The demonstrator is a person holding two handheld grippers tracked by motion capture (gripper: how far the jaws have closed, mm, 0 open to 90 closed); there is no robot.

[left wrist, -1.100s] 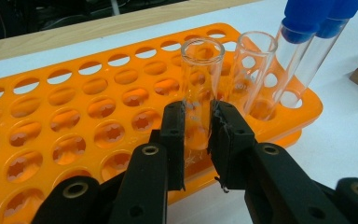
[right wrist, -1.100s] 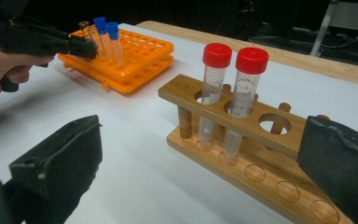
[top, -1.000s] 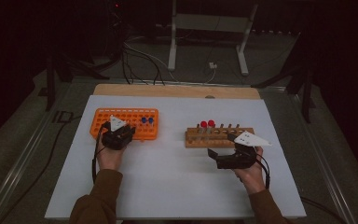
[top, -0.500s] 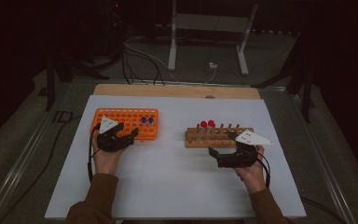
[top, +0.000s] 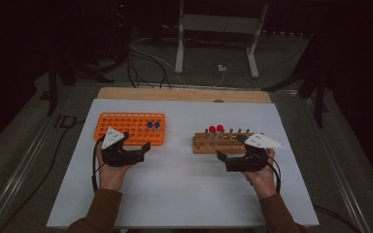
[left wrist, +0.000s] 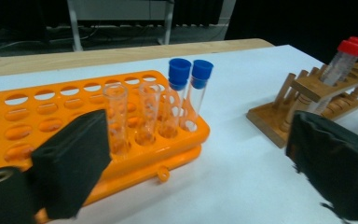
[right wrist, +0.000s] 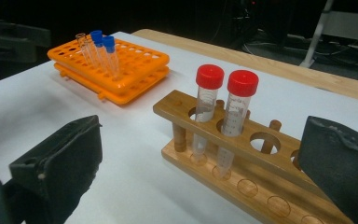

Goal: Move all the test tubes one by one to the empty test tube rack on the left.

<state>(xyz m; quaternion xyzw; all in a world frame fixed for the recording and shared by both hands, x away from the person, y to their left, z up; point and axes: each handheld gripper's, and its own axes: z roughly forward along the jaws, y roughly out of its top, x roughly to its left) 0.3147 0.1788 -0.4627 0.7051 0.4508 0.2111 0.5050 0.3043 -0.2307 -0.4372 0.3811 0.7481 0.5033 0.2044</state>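
An orange tube rack (top: 131, 128) lies on the white table at the left and holds two blue-capped tubes (left wrist: 186, 88) with two uncapped clear tubes (left wrist: 115, 114) beside them. My left gripper (top: 143, 151) hovers just in front of the rack. Its jaws have just been opening, and they stand wide apart in the left gripper view (left wrist: 200, 140) with nothing between them. A wooden rack (top: 223, 143) at the right carries two red-capped tubes (right wrist: 223, 102). In front of it my right gripper (top: 223, 162) is open and holds nothing (right wrist: 200, 149).
The white board (top: 184, 194) has bare room between the two racks and in front of both hands. A wooden strip (top: 184, 94) runs along its far edge. Beyond it are cables and a metal stand (top: 213, 43) on the dark floor.
My left gripper has drawn back from the orange rack's front edge toward the person, and its jaws have spread apart. The right gripper has stayed in place.
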